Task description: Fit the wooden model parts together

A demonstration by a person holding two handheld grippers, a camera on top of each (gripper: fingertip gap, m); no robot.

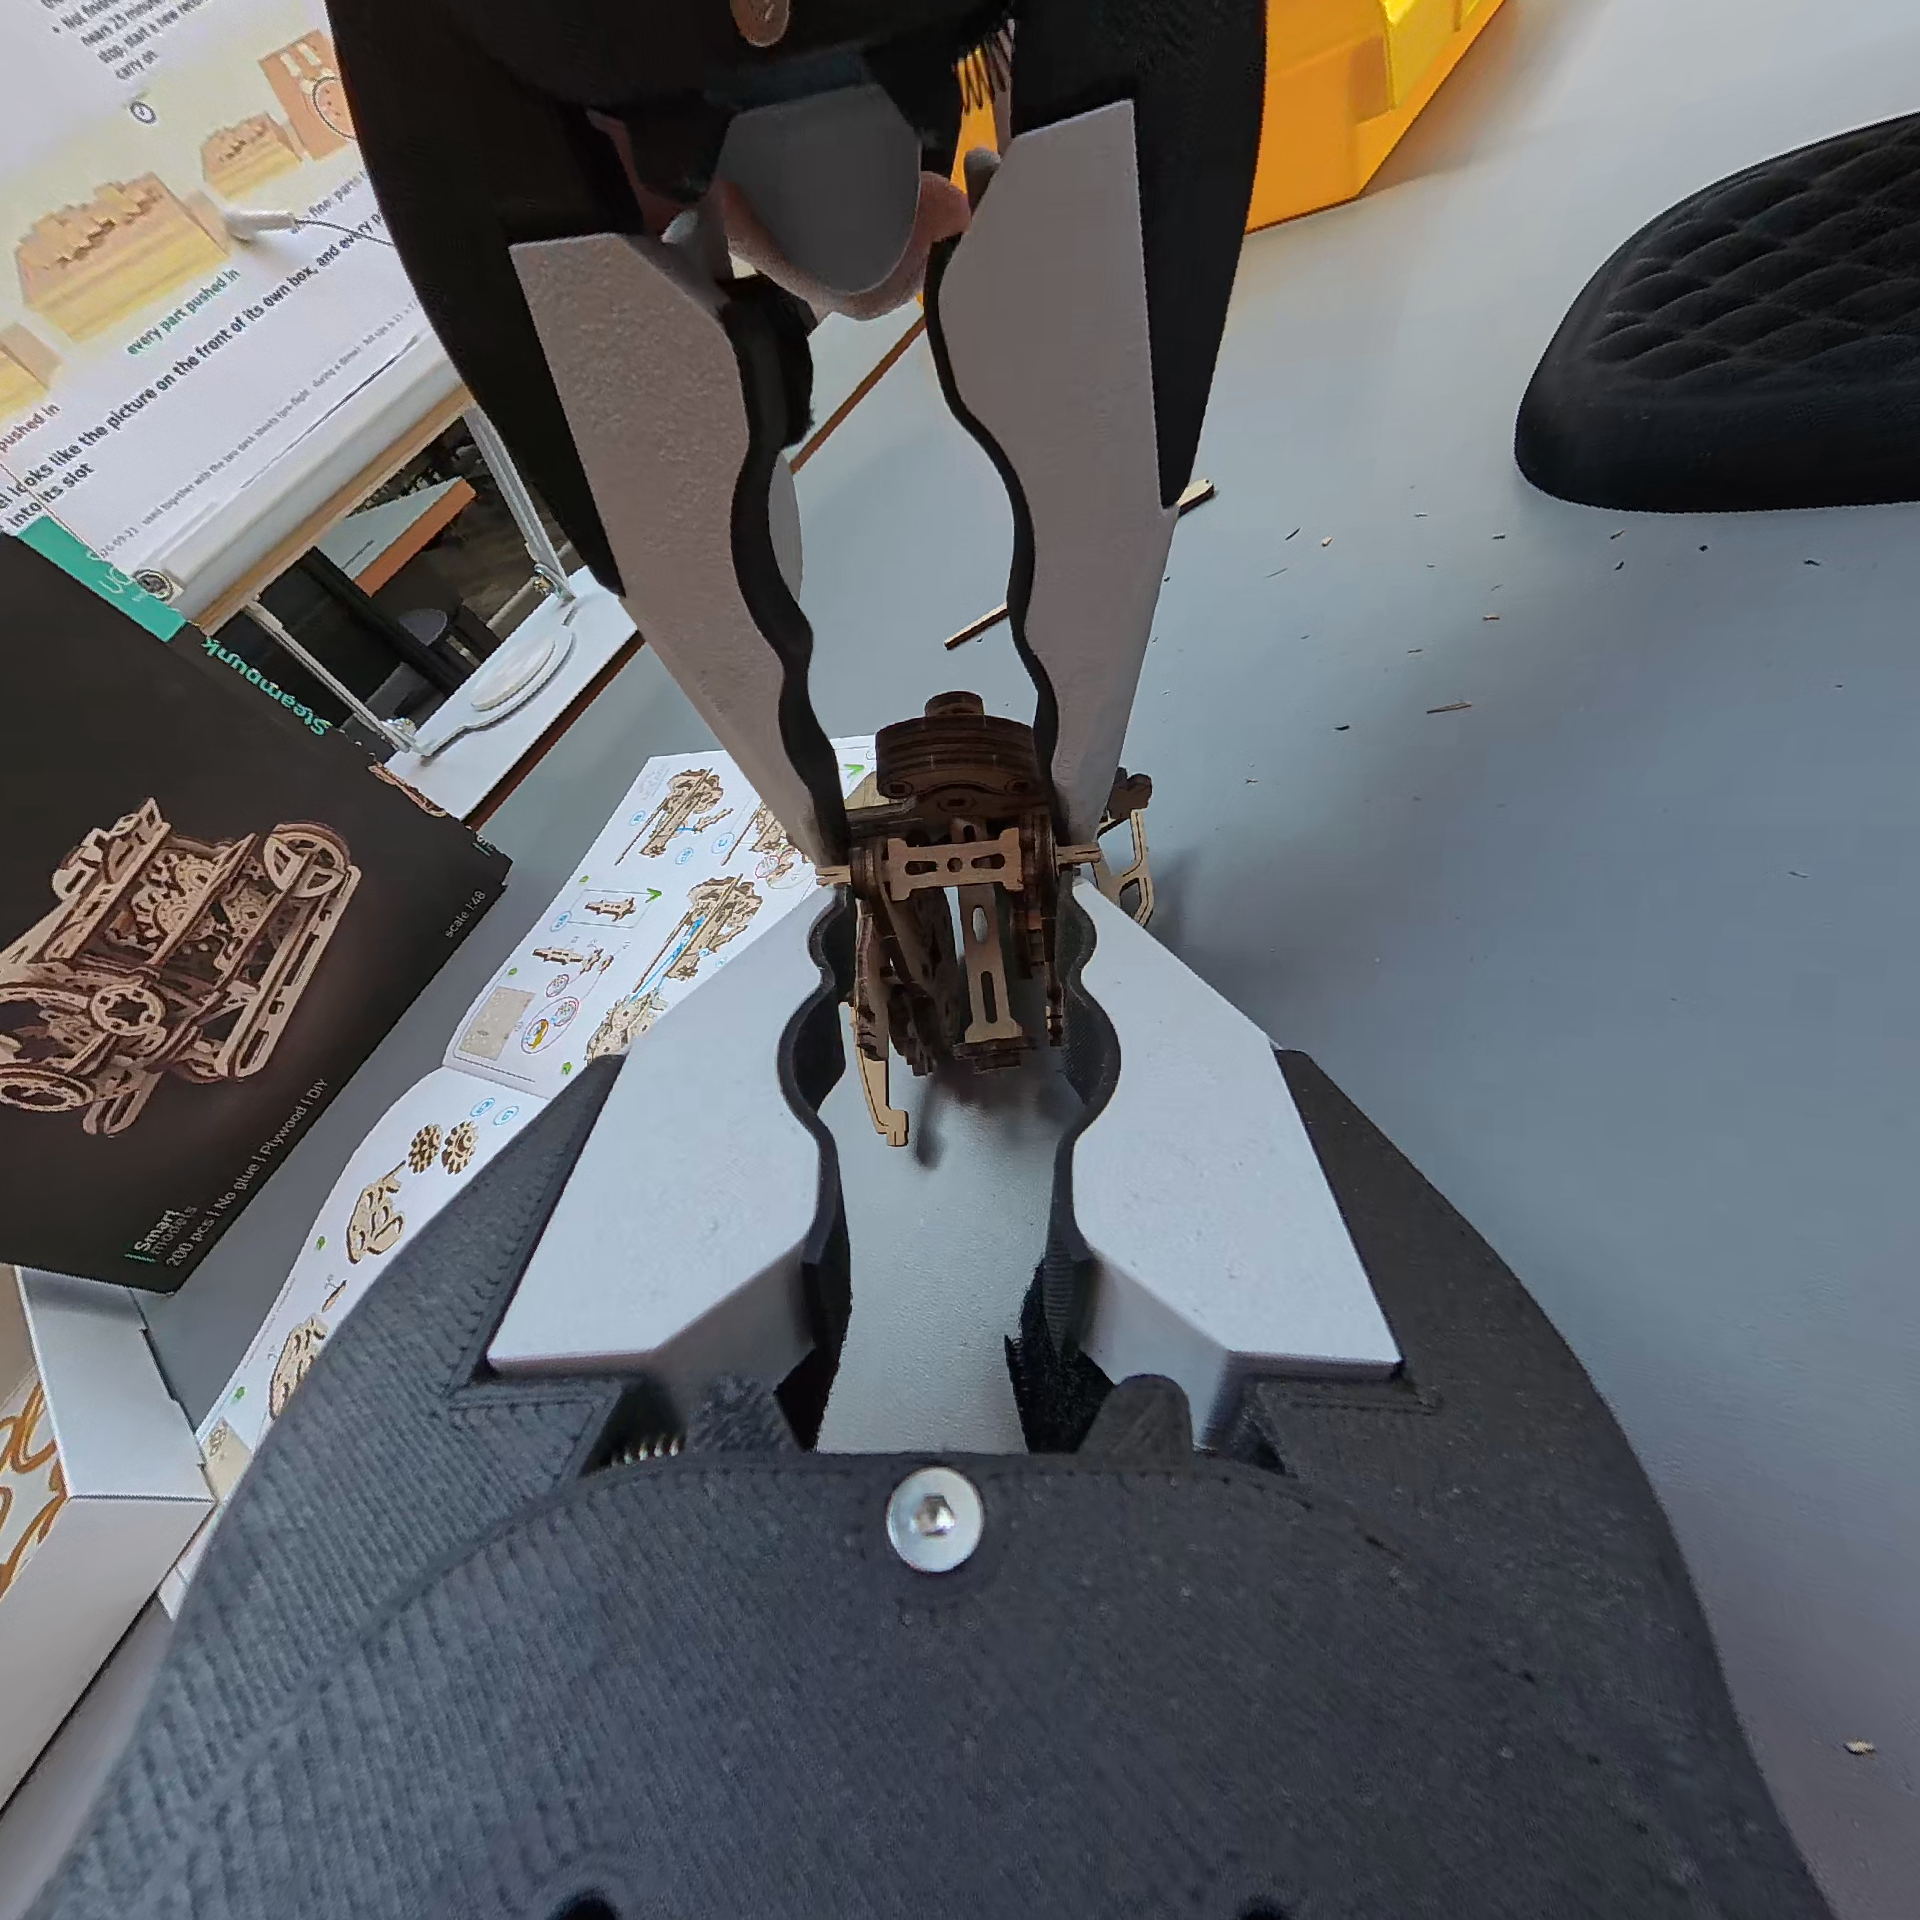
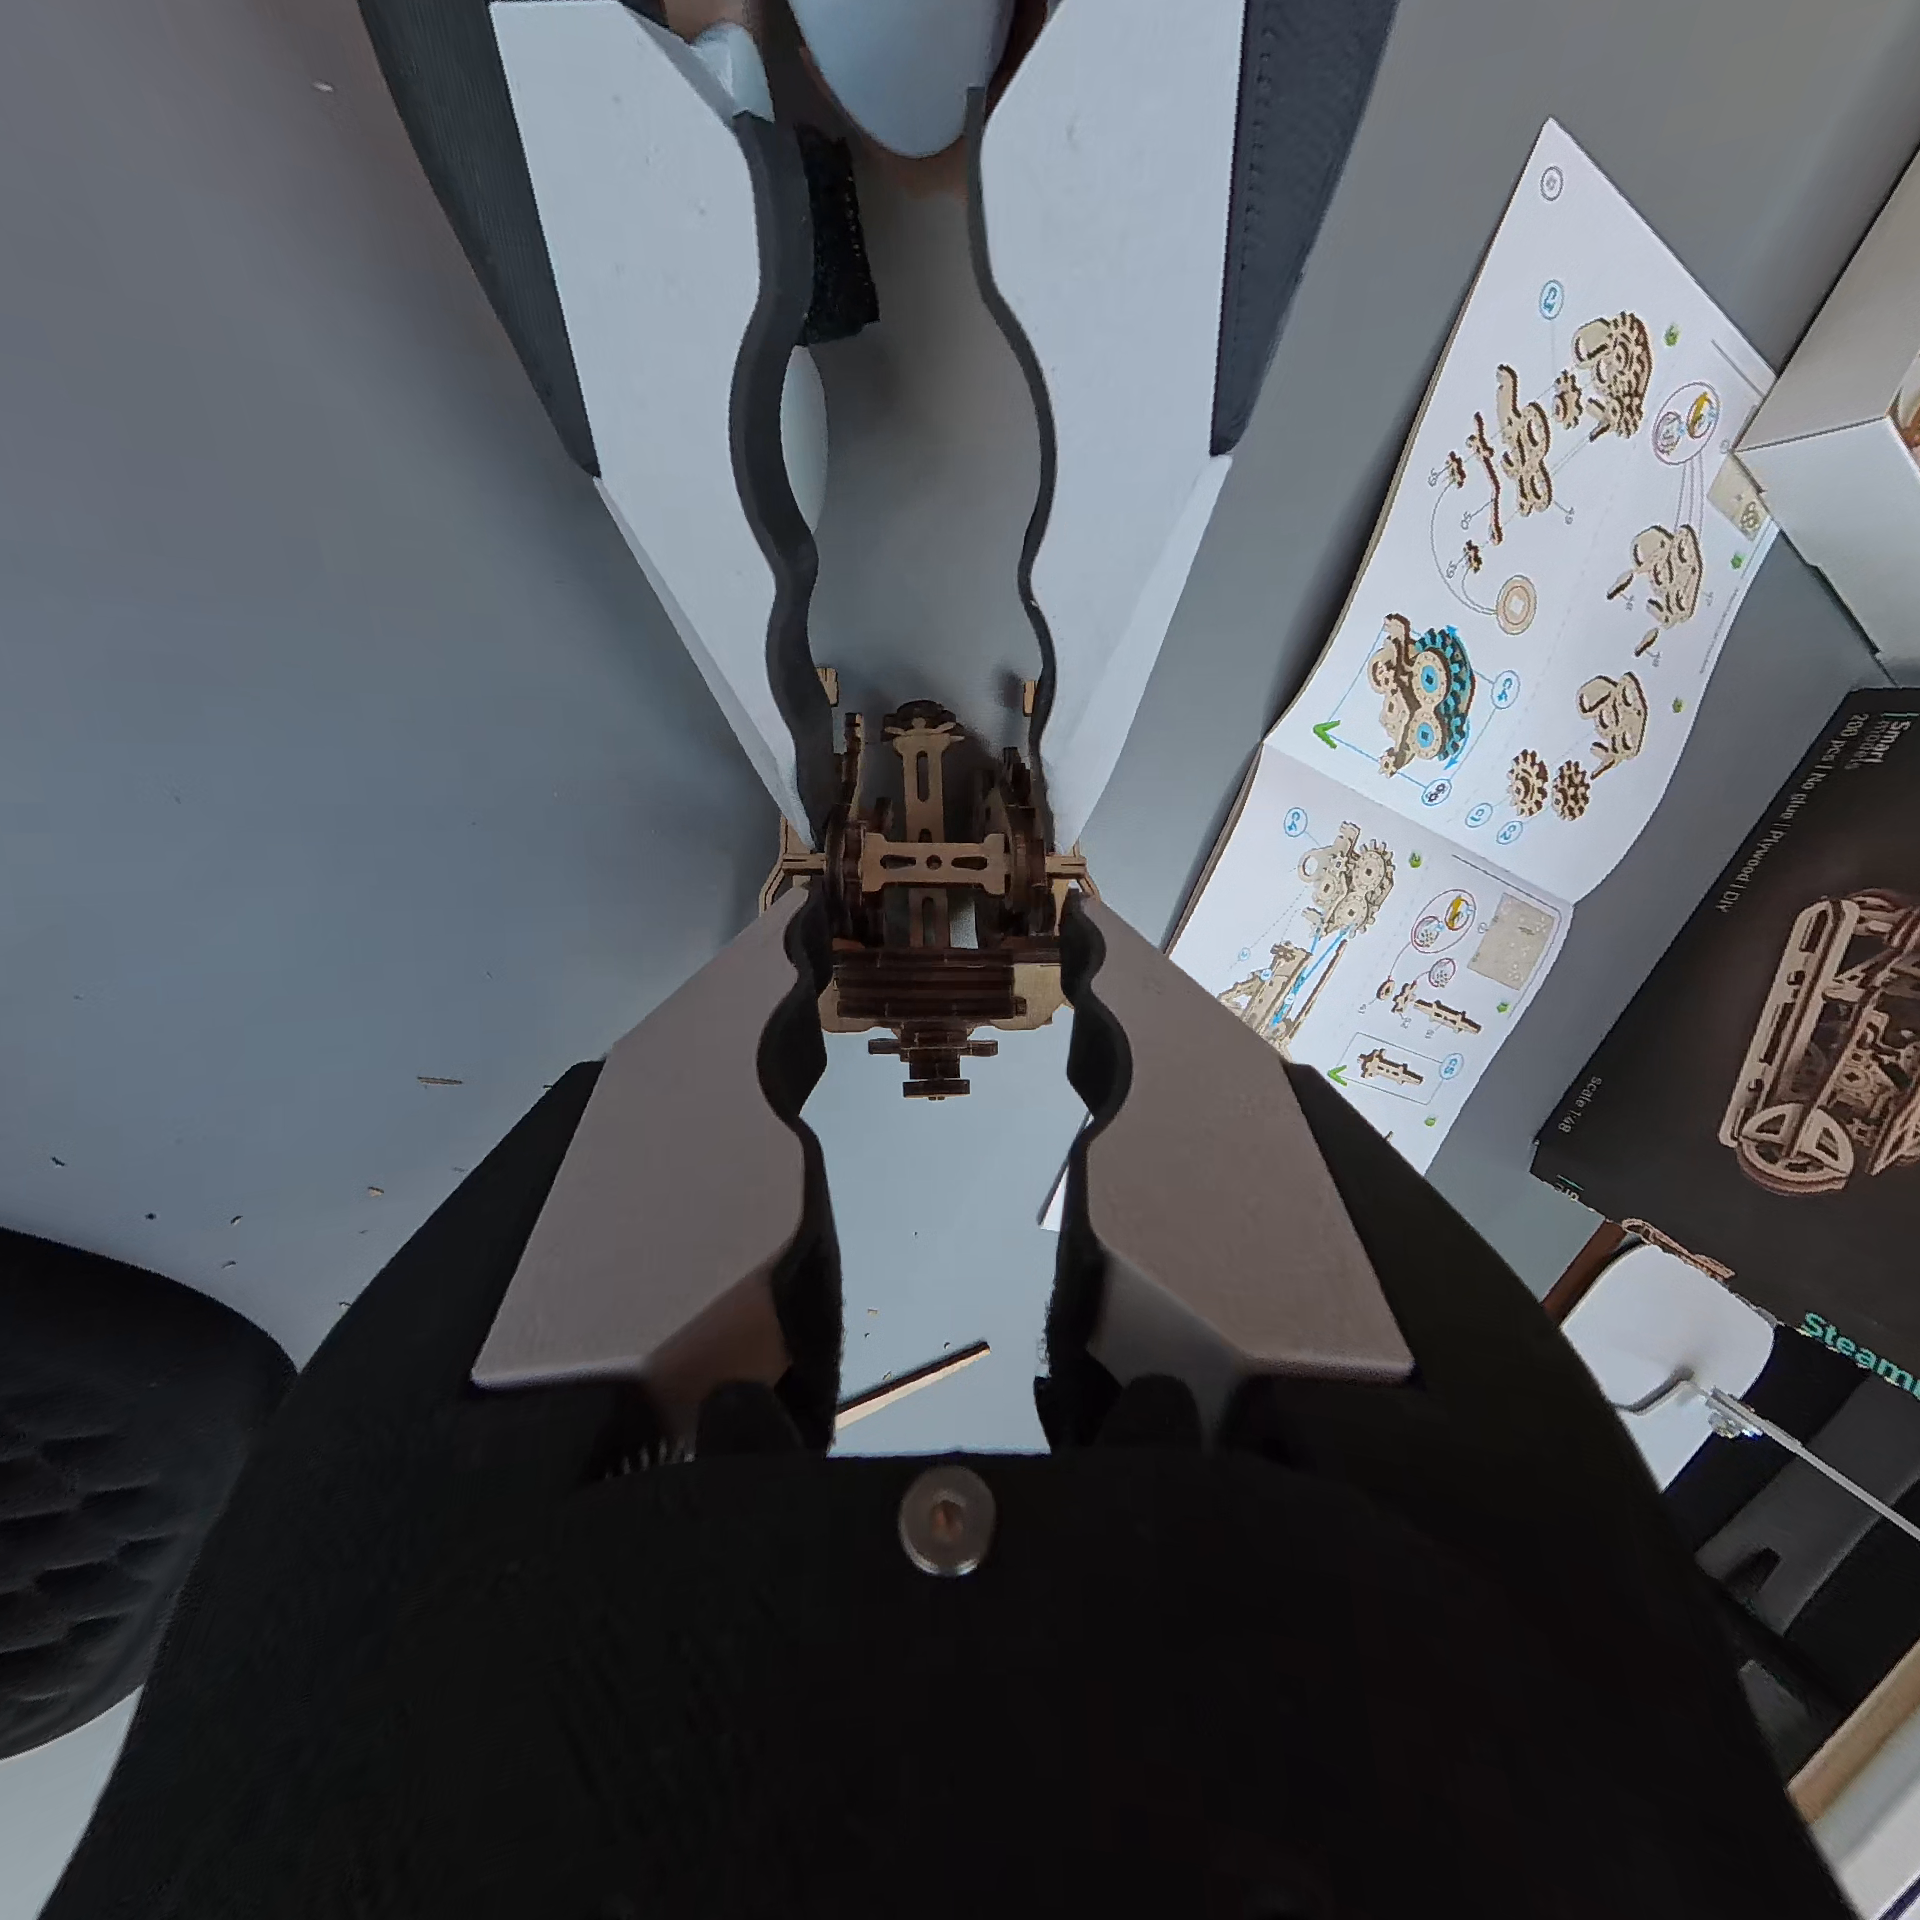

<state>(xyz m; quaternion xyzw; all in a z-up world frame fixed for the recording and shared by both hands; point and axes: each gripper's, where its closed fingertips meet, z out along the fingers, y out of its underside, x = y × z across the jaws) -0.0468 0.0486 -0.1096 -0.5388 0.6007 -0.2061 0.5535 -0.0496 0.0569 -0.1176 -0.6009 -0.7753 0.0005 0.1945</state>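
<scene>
Both tools meet tip to tip over the grey surface [image 1: 1558,935], each clamped on the wooden model [image 1: 951,883]: left tool [image 1: 951,914] from below, right tool [image 2: 935,925] opposite. Model sits lifted between them. Booklet [image 2: 1455,727] and box [image 1: 208,935] crowd one side; cushion [image 1: 1745,343] sits well apart.

Both wide-angle views are evenly lit by soft, cool daylight, with no harsh glare. In the left wrist view, the grey table [image 1: 1558,935] is bright and the wooden model [image 1: 951,883] sharp at centre, casting only a faint shadow below it. Straight edges bow toward the frame borders, as on the black box [image 1: 208,935] at left. In the right wrist view, the gripper body at the bottom falls into near-black shadow, losing texture, while the instruction sheet [image 2: 1507,675] at right stays crisp and well exposed.
</scene>
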